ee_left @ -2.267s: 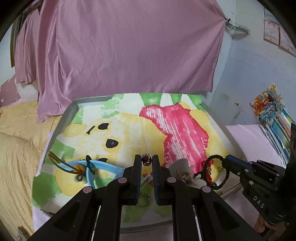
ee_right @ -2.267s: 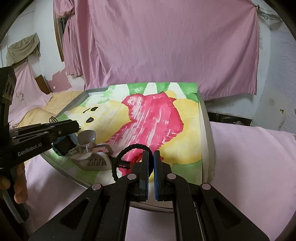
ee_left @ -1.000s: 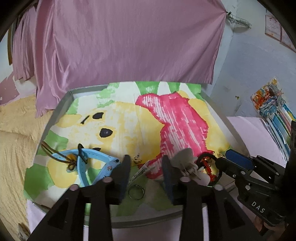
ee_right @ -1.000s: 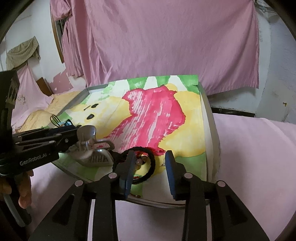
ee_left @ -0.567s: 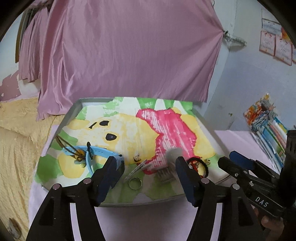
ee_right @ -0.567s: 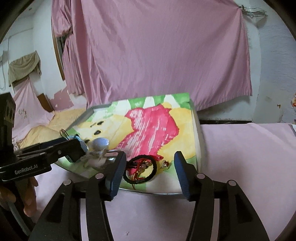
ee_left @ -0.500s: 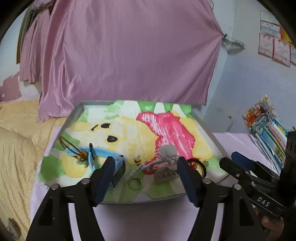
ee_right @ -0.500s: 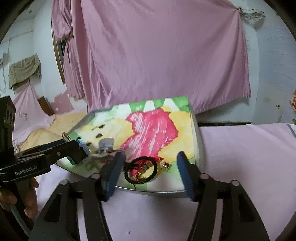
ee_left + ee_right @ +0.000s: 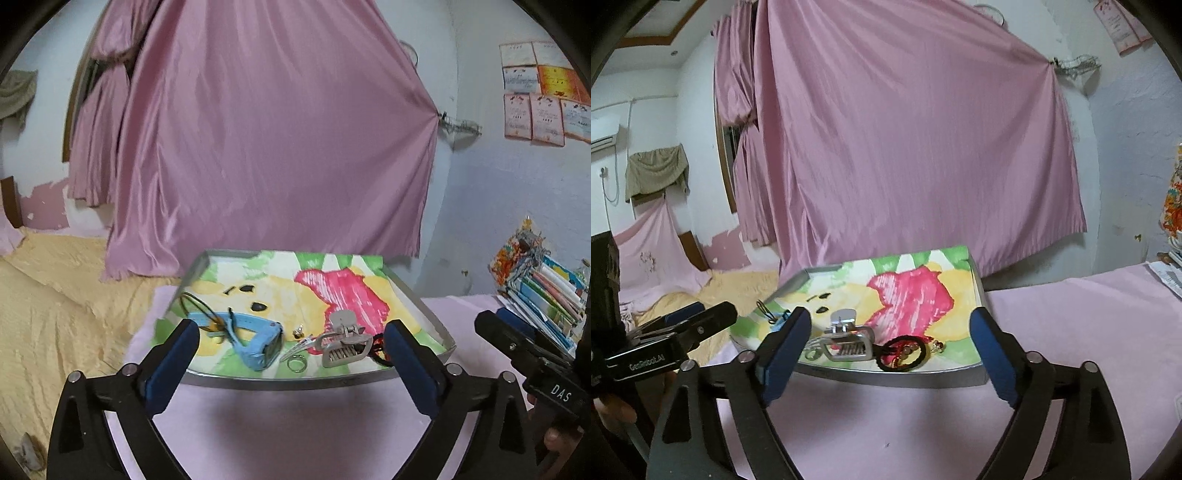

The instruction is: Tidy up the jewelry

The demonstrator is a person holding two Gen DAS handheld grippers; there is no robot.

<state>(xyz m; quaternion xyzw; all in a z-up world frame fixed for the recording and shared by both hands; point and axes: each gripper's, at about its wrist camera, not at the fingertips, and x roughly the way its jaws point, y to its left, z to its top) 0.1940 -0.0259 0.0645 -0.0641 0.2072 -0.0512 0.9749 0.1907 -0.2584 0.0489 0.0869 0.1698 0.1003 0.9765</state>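
Both the left gripper (image 9: 291, 341) and right gripper (image 9: 892, 334) hung wide open and empty short of the tray (image 9: 317, 382), jewelry apparently placed, likely nothing left to grasp.

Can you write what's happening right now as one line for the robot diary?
left gripper: open, empty | right gripper: open, empty | tray: blue watch, hair claw, black bracelet, ring

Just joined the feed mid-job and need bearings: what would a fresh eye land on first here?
First, the big pink curtain filling the back wall, then the metal tray on the pink cloth, lined with a bright yellow-and-pink cartoon picture. Jewelry clusters at its near edge: a blue watch, a grey hair claw, a black bracelet. The left tool and right tool hang open, short of the tray.
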